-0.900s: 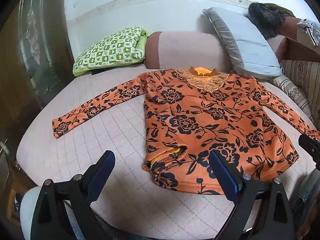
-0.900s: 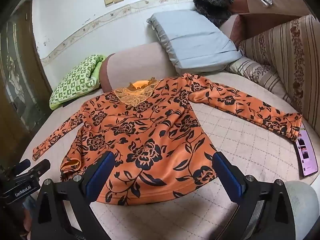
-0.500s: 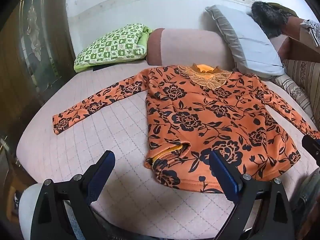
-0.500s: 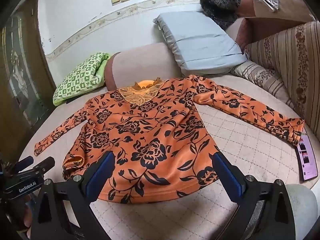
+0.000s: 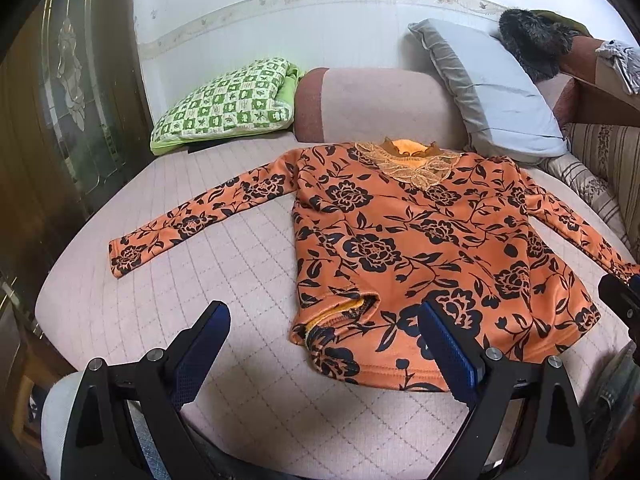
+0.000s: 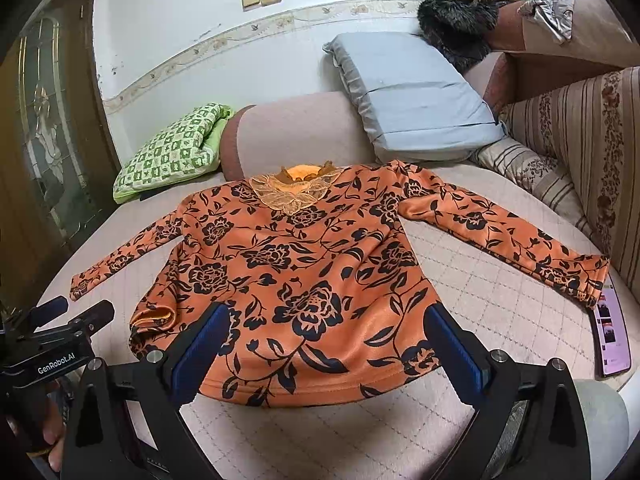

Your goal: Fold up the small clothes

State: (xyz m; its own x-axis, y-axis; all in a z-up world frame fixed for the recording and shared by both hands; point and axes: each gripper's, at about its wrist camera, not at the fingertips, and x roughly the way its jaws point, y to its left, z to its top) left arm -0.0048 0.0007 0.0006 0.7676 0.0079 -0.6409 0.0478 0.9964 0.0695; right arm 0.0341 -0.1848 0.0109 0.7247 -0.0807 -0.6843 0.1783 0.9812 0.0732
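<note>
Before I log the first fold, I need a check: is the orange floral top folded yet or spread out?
Spread out. The orange floral top lies flat, both sleeves stretched sideways; only one hem corner is flipped.

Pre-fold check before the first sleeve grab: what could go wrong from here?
1. The phone lies touching the right sleeve cuff; dragging that sleeve may shove it off the edge.
2. The hem corner is already turned up, so a fold may lock in that bunch.
</note>
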